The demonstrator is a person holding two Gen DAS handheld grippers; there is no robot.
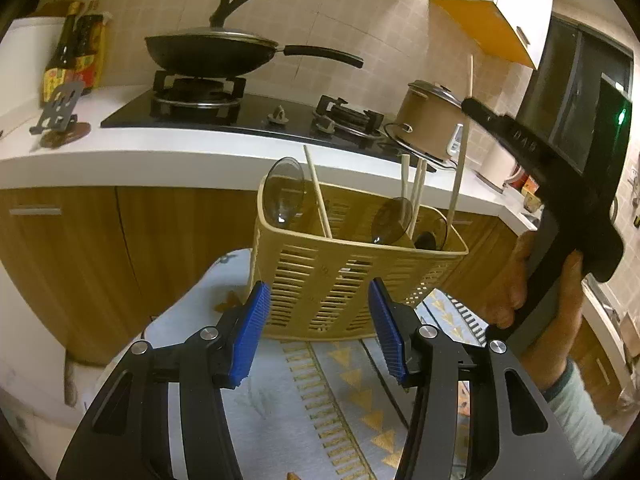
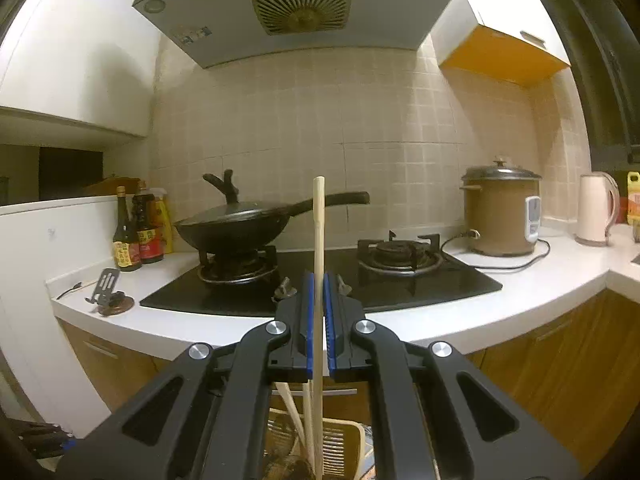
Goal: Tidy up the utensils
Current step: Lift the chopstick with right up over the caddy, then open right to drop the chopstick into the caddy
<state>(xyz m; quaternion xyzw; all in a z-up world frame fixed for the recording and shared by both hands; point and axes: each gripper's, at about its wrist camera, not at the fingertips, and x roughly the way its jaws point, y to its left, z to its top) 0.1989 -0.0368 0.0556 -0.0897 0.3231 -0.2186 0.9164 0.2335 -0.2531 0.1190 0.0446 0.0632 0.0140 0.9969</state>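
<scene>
While the left wrist view takes in the whole beige slotted utensil basket (image 1: 352, 276) standing on a patterned cloth (image 1: 320, 392), only the right wrist view shows the grip itself — the right gripper (image 2: 319, 300) clenched on a pale wooden chopstick (image 2: 318, 232), upright, its lower end reaching down to the basket. The left gripper (image 1: 320, 320) hangs released just before the basket, nothing between its blue pads. Dark translucent spoons (image 1: 285, 190) and more chopsticks stand in the basket — several leaning.
</scene>
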